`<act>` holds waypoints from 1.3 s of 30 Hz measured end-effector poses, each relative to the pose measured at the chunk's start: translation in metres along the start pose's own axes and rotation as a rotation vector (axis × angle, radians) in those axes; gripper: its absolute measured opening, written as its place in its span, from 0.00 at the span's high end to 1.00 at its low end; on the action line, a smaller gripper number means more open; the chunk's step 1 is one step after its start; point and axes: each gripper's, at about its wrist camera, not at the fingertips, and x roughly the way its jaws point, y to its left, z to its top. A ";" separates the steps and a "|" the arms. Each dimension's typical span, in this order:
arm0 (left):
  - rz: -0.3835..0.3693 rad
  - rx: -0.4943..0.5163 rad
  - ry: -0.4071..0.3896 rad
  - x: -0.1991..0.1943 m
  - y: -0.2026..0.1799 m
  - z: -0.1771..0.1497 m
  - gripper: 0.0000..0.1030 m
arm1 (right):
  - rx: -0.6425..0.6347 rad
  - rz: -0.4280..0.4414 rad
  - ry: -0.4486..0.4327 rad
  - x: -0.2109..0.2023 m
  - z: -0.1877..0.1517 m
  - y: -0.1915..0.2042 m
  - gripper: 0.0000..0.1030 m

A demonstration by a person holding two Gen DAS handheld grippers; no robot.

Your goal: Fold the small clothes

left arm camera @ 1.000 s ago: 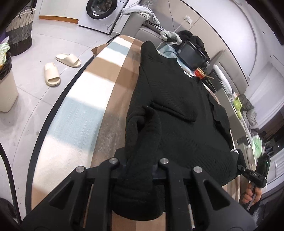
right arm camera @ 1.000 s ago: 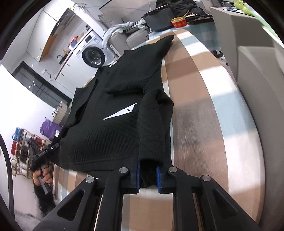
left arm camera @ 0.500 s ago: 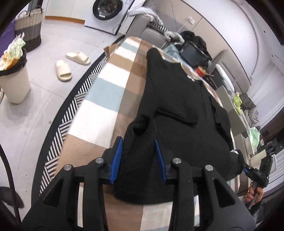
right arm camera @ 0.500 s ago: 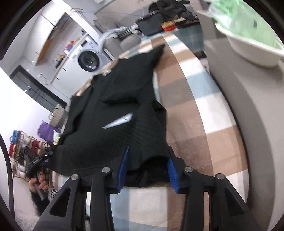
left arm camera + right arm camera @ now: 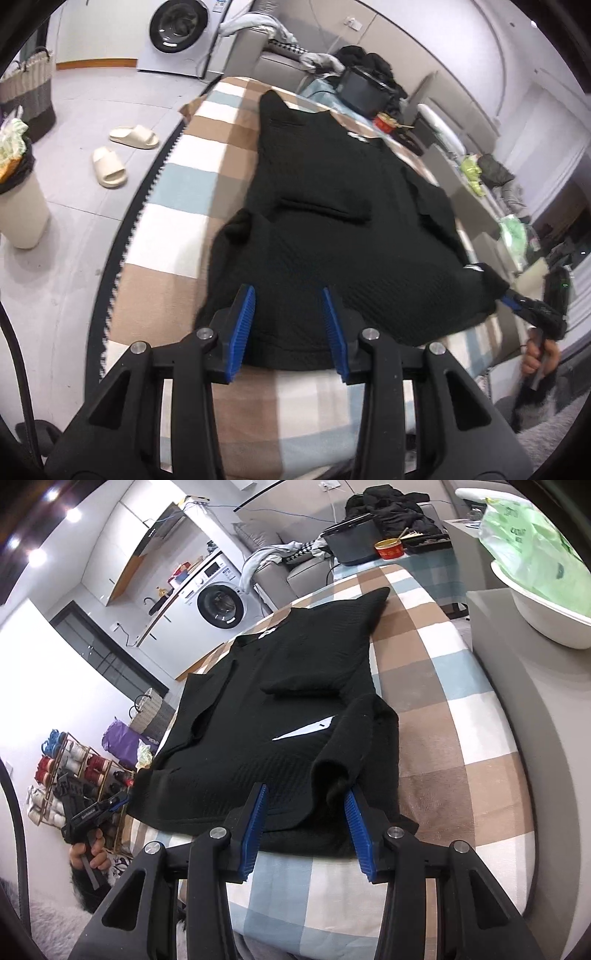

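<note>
On the checked tan, white and pale-blue blanket (image 5: 177, 192), a black waffle-knit garment (image 5: 332, 236) is lying flat, its near hem sitting loose between the ribbed blue pads of the left gripper (image 5: 290, 328) and right gripper (image 5: 306, 825), both jaws standing partly open, gripping nothing.

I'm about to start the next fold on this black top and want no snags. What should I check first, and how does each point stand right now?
1. left gripper let go of the black top: ok, jaws just opened, pads off the cloth.
2. right gripper let go: ok, jaws just opened.
3. Folded corners lying flat: not ok, the corner by the right gripper stands up in a hump.
4. Top fully on the checked cover: ok.
5. Nothing lying on the garment: ok.
6. Underside smooth: cannot tell.
</note>
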 end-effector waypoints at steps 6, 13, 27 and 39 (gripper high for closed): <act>0.023 -0.011 -0.017 0.000 0.008 0.005 0.67 | 0.015 -0.011 -0.002 -0.004 -0.004 -0.004 0.57; 0.023 0.012 -0.023 0.015 0.008 0.026 0.67 | 0.017 -0.007 -0.006 -0.003 -0.003 -0.005 0.57; 0.009 -0.017 0.053 0.041 0.022 0.014 0.86 | 0.056 -0.005 -0.030 -0.004 0.003 -0.013 0.57; -0.101 -0.119 -0.040 0.024 0.027 0.033 0.93 | 0.112 -0.015 -0.016 0.014 0.015 -0.030 0.91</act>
